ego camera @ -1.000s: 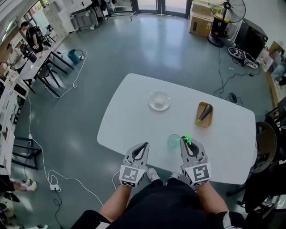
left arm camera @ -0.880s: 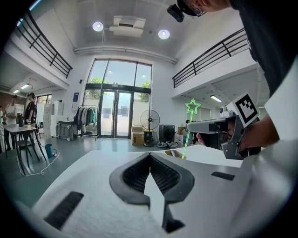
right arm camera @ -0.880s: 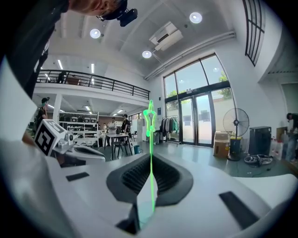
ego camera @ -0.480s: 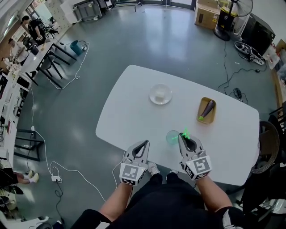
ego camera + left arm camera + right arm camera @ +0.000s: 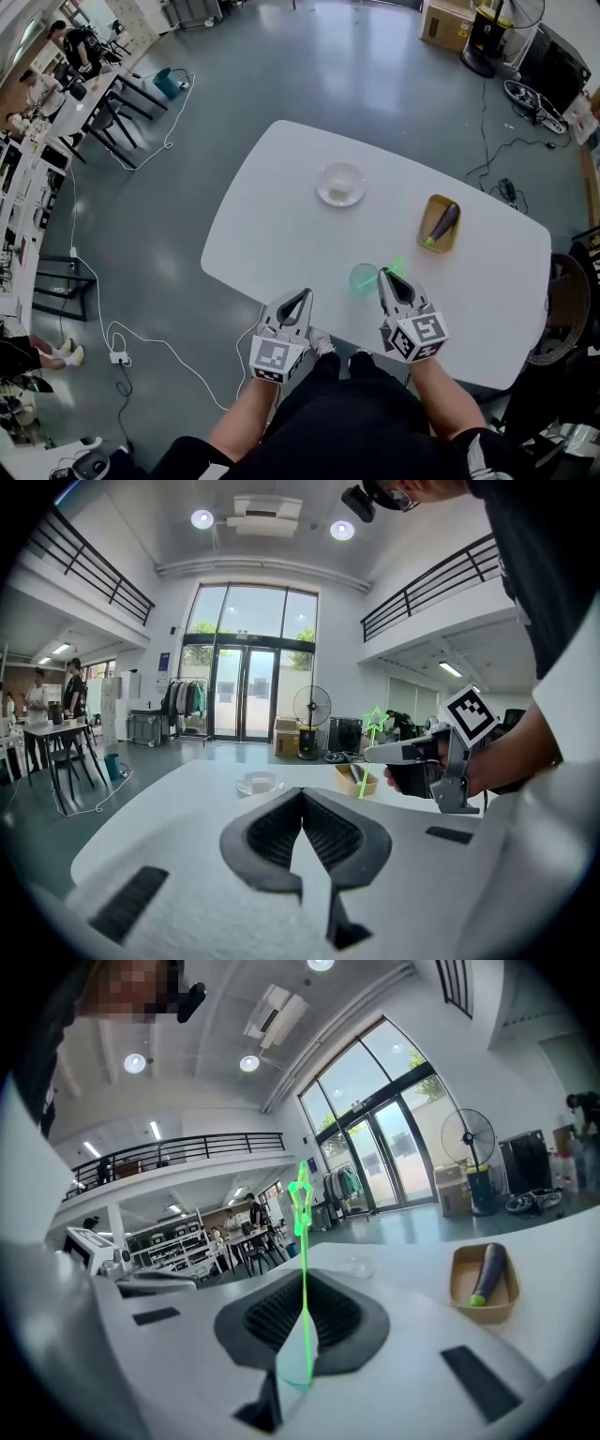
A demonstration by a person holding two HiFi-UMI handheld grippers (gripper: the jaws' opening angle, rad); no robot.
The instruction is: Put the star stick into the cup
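The green star stick (image 5: 396, 266) stands upright in my right gripper (image 5: 383, 274), which is shut on its shaft. In the right gripper view the star stick (image 5: 301, 1206) rises from between the closed jaws, star at the top. The translucent green cup (image 5: 364, 277) stands on the white table (image 5: 272, 216) near its front edge, just left of the right gripper's tips. My left gripper (image 5: 304, 294) is shut on nothing, at the table's front edge left of the cup. From the left gripper view, the right gripper (image 5: 375, 753) holds the star stick (image 5: 375, 720) above the table.
A clear glass bowl (image 5: 340, 183) sits at the table's middle back. A tan tray (image 5: 433, 202) holding a purple eggplant (image 5: 443, 221) lies at the right back. Chairs, cables and desks surround the table on the grey floor.
The head view has shifted a little. The right gripper with the star stick stays beside the cup; the left gripper stays shut at the table's edge.
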